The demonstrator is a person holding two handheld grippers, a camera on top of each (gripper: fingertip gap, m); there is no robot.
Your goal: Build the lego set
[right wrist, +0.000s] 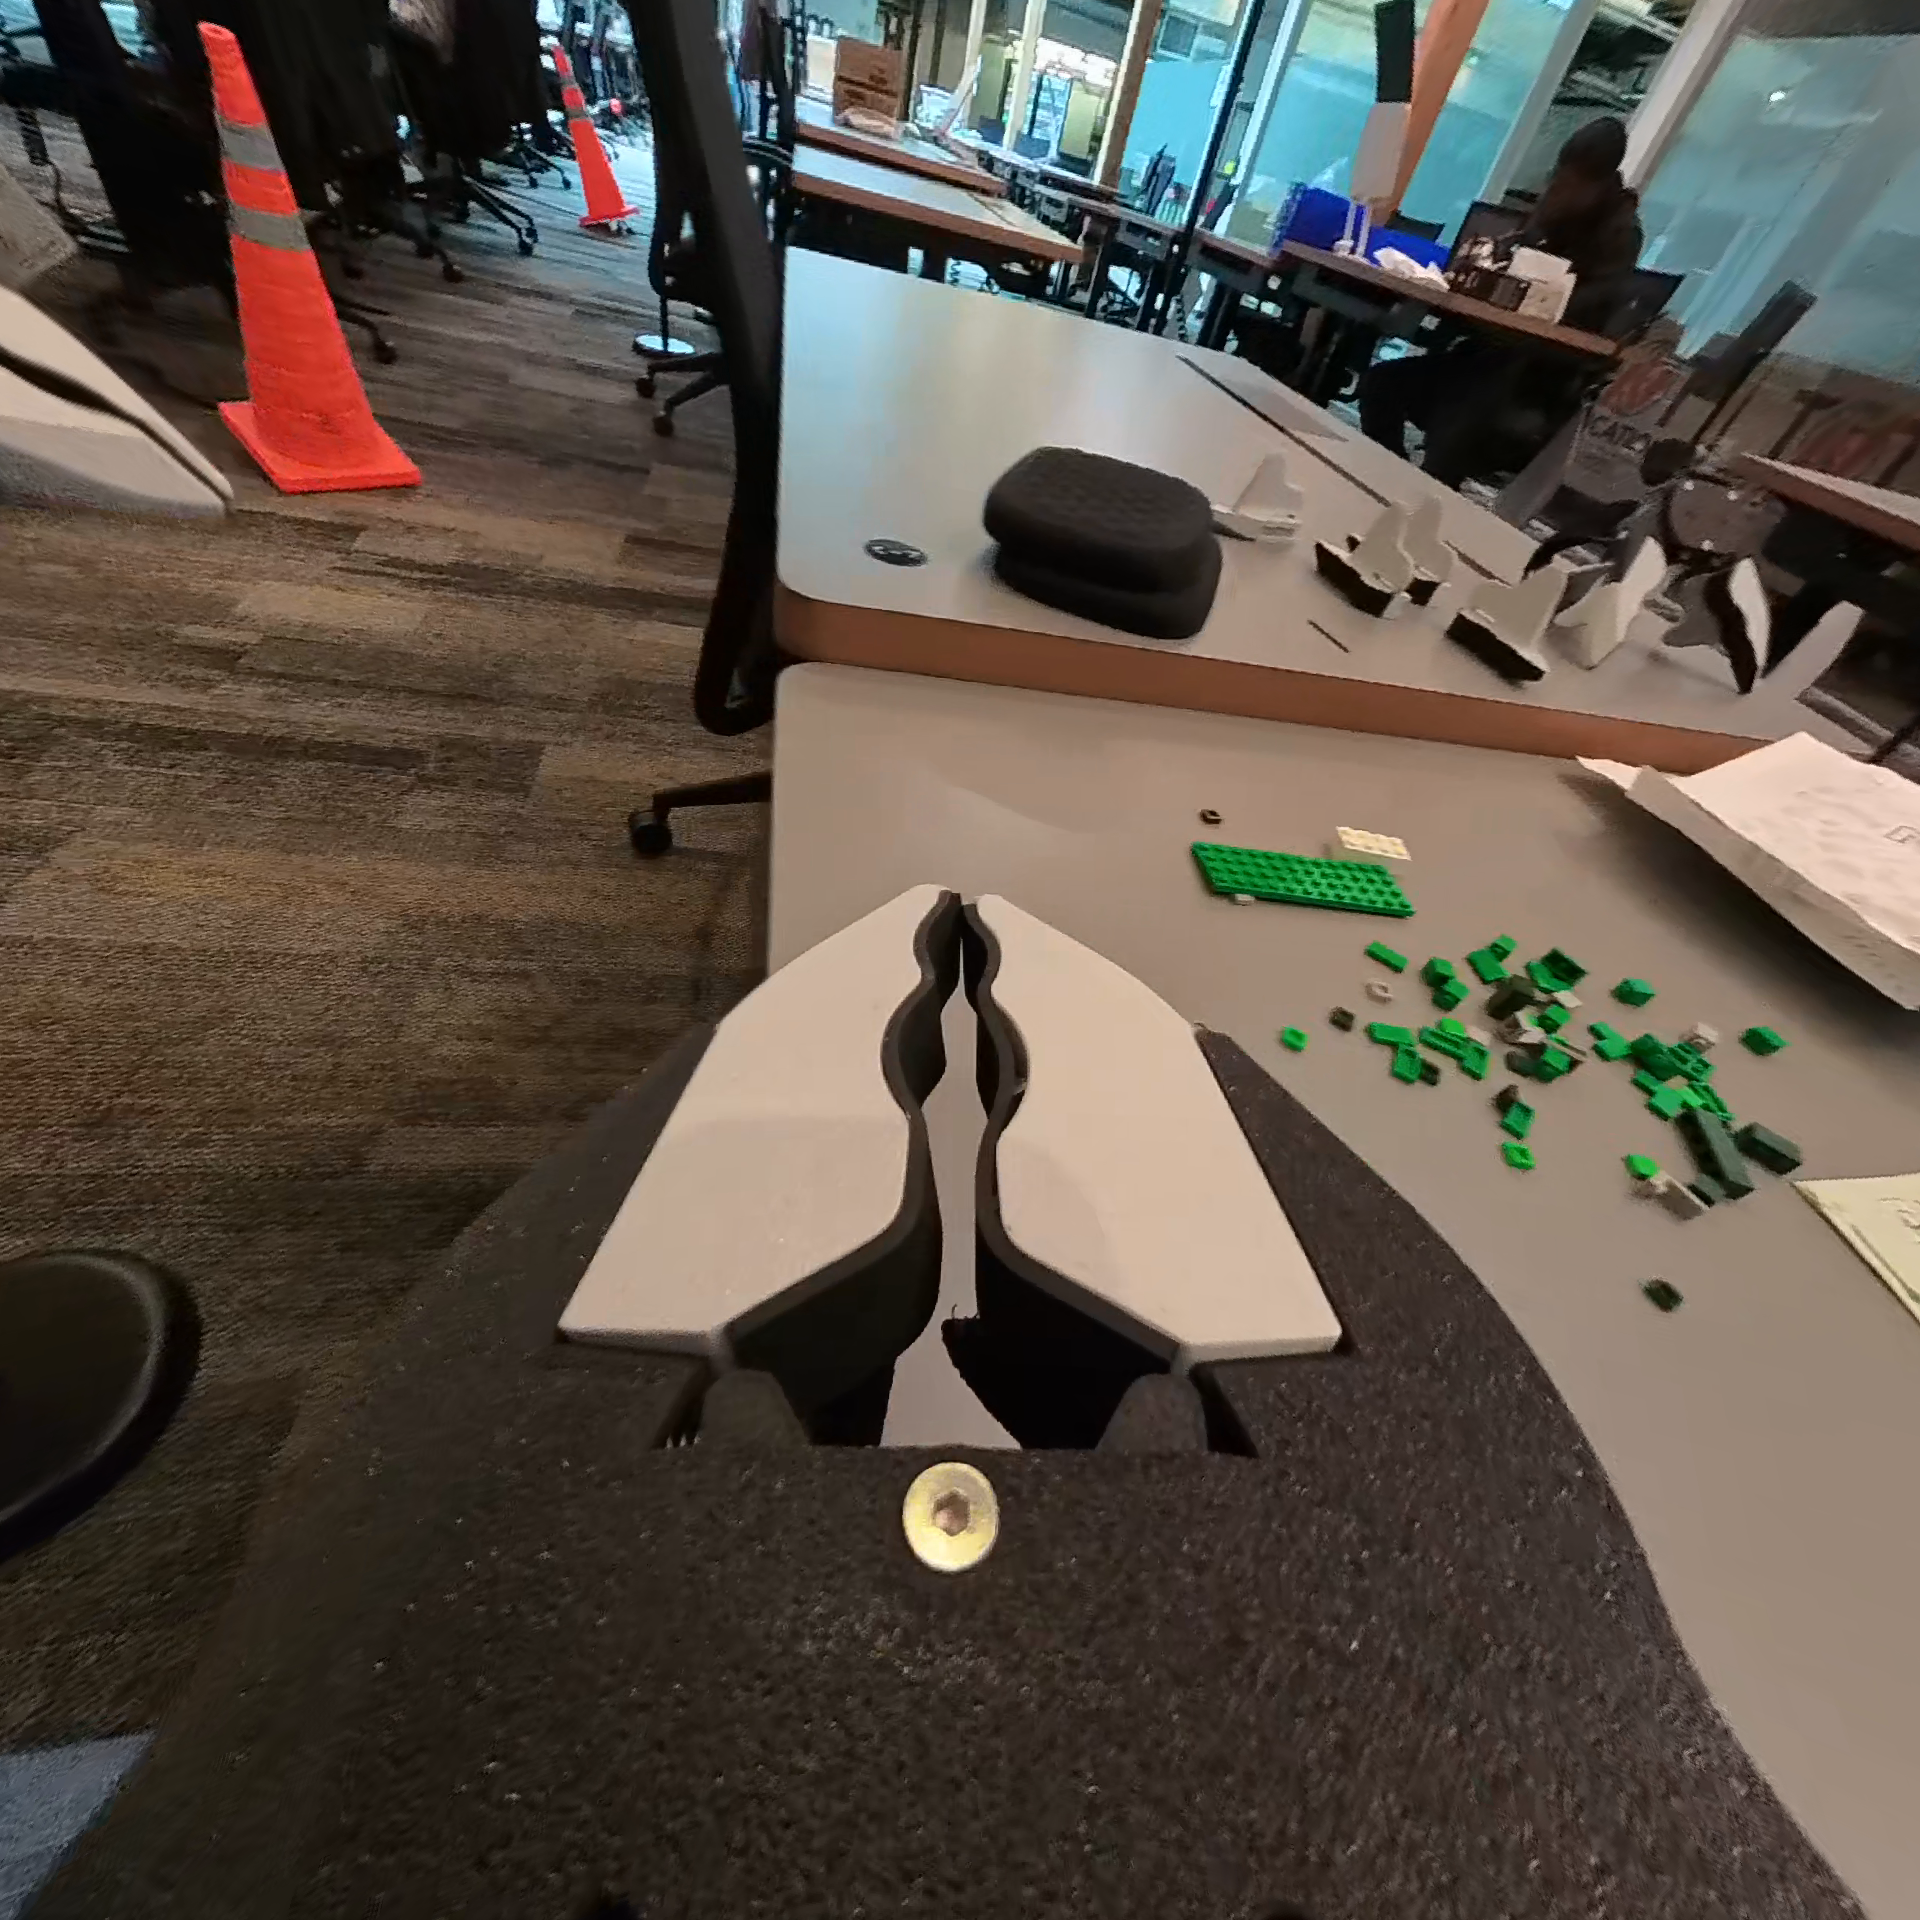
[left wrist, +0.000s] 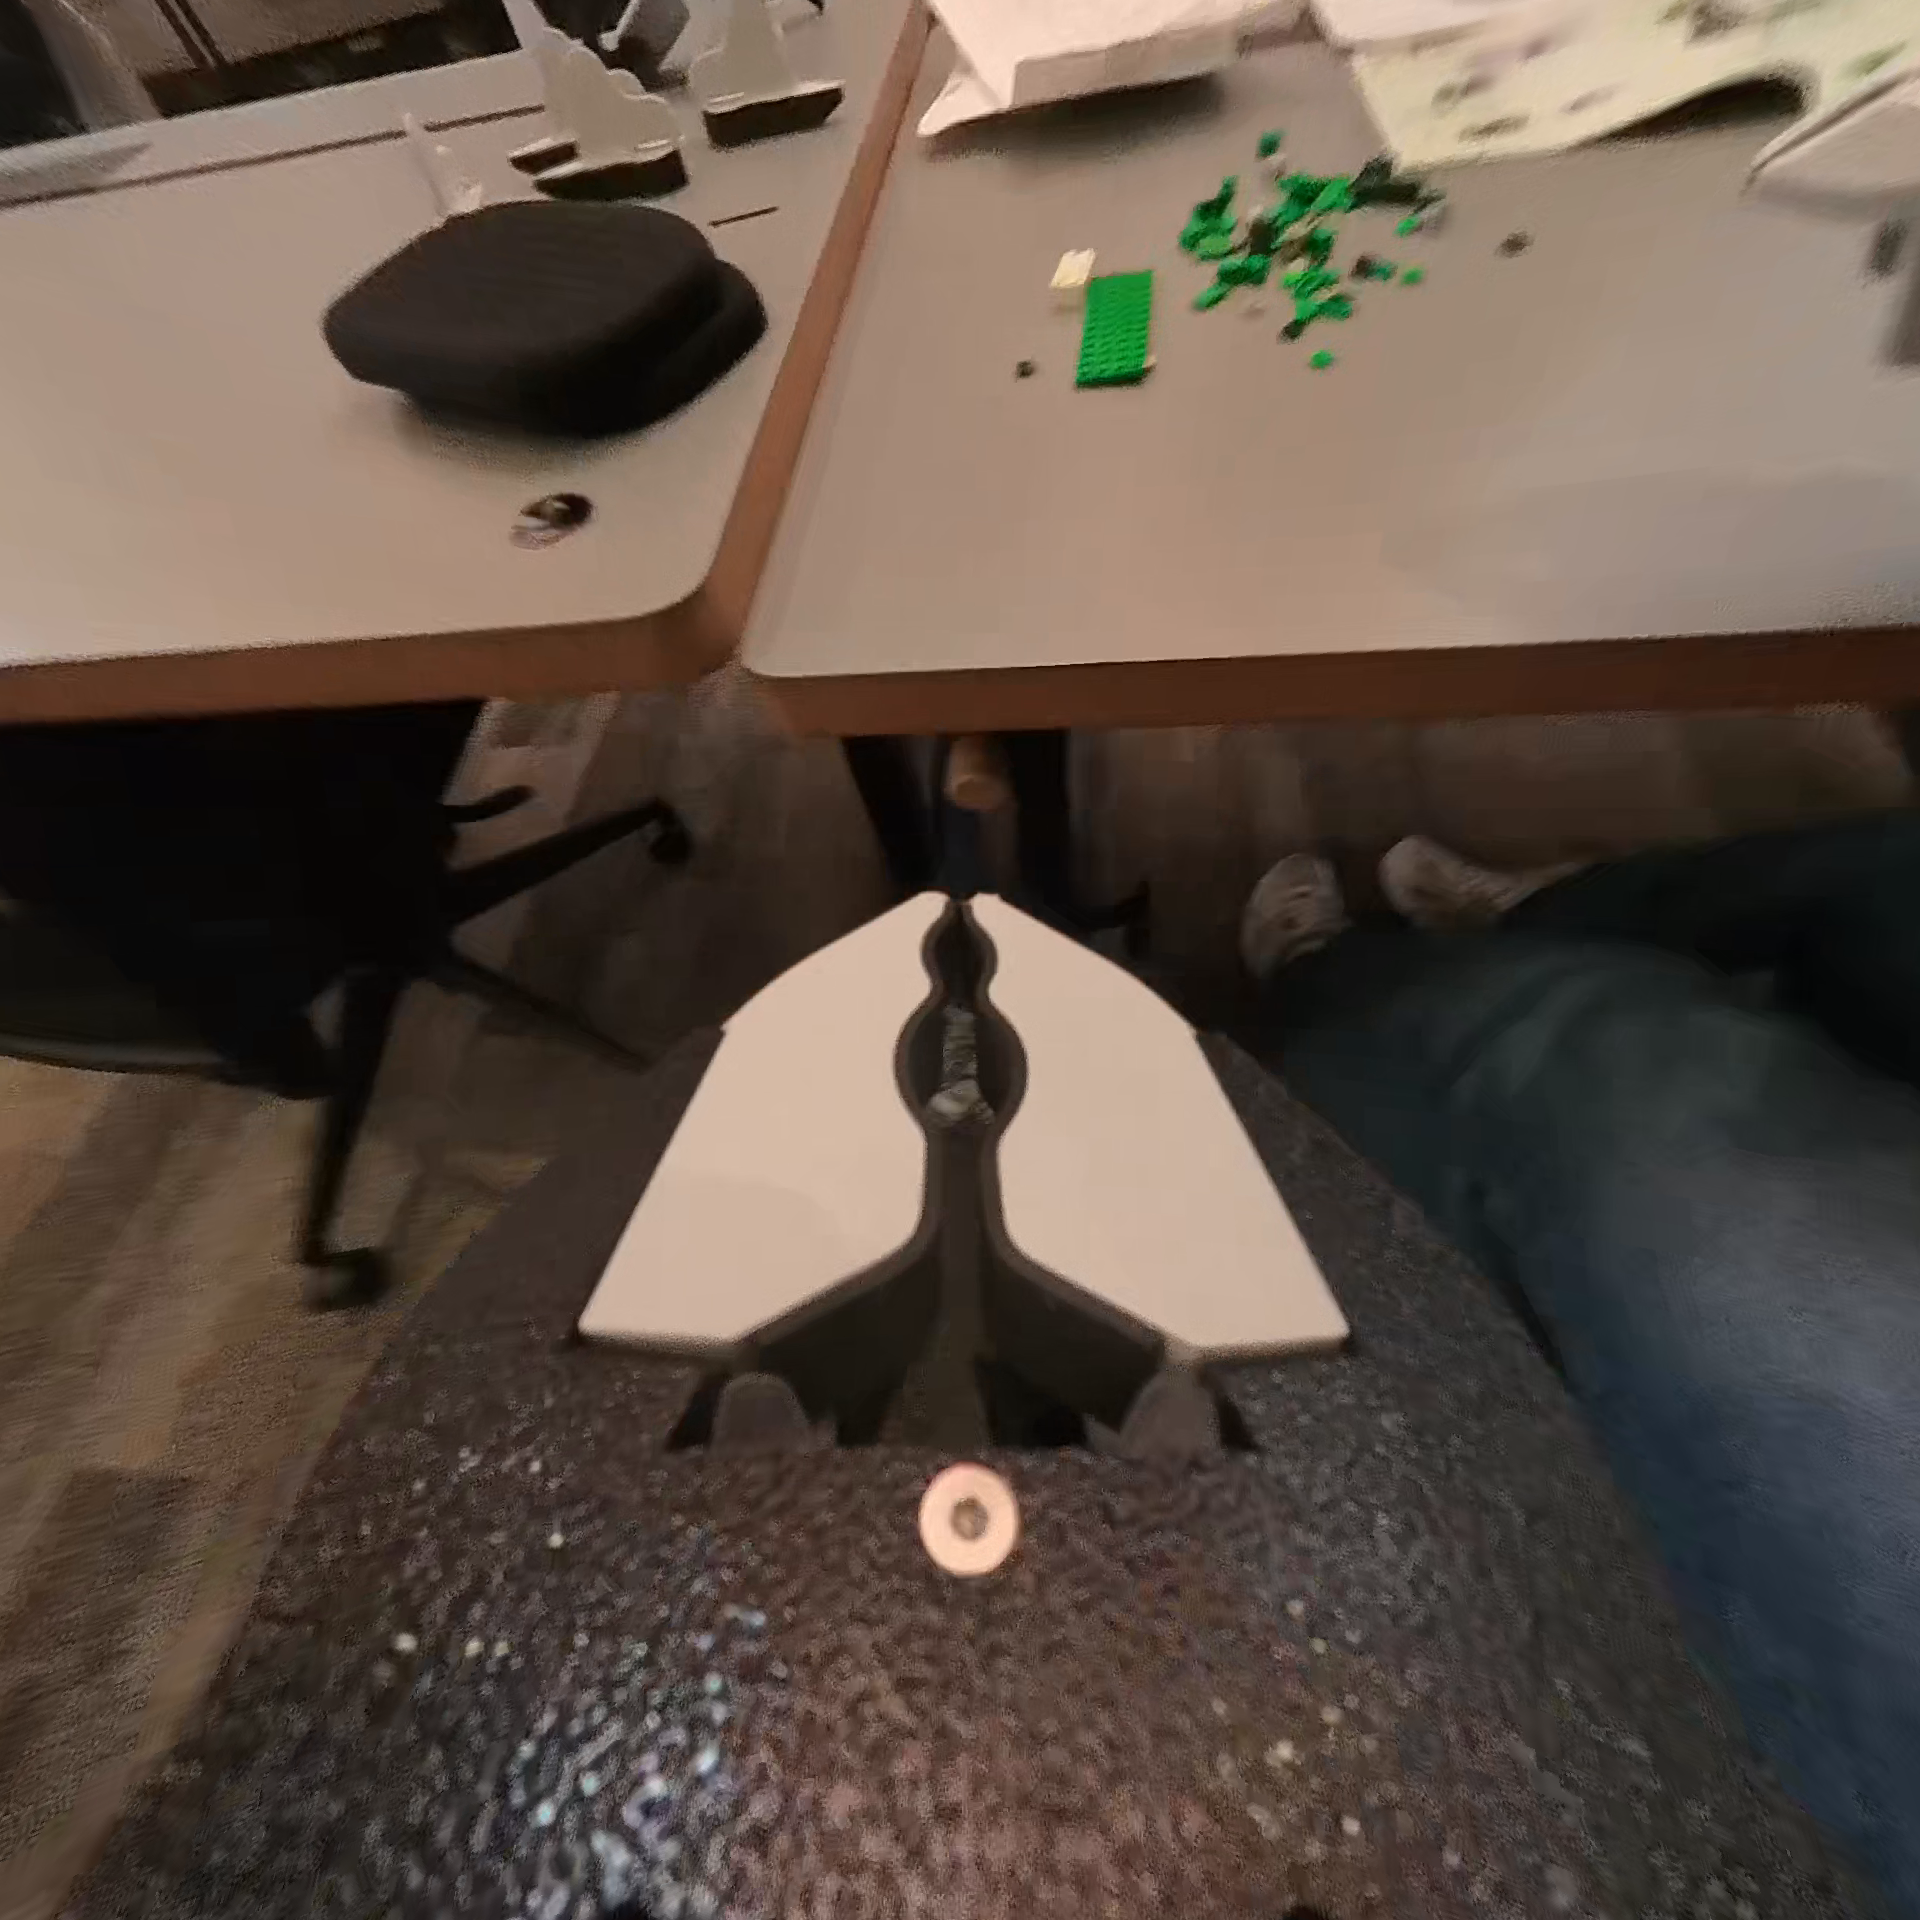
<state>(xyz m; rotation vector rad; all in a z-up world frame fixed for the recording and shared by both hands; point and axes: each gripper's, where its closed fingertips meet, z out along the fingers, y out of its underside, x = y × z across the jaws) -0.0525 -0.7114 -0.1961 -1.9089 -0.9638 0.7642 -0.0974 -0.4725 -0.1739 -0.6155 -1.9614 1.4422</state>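
A flat green lego plate (left wrist: 1115, 328) lies on the grey table (left wrist: 1247, 520), with a small cream plate (left wrist: 1073, 272) beside it and a loose pile of small green bricks (left wrist: 1304, 239) to its right. The same green plate (right wrist: 1299, 879), cream plate (right wrist: 1371, 843) and brick pile (right wrist: 1579, 1049) show in the right wrist view. My left gripper (left wrist: 958, 906) is shut and empty, held below and in front of the table's near edge. My right gripper (right wrist: 959, 906) is shut and empty, at the table's left end, short of the green plate.
A second table (left wrist: 312, 436) abuts on the left with a black padded case (left wrist: 540, 312) and white stands (right wrist: 1496, 613). Paper bags (right wrist: 1808, 842) and an instruction sheet (left wrist: 1558, 94) lie at the back. A person's jeans-clad legs (left wrist: 1610, 1195), an office chair (right wrist: 727, 416) and orange cones (right wrist: 281, 291) are nearby. The left gripper's tips are roughly 25 cm from the right gripper's.
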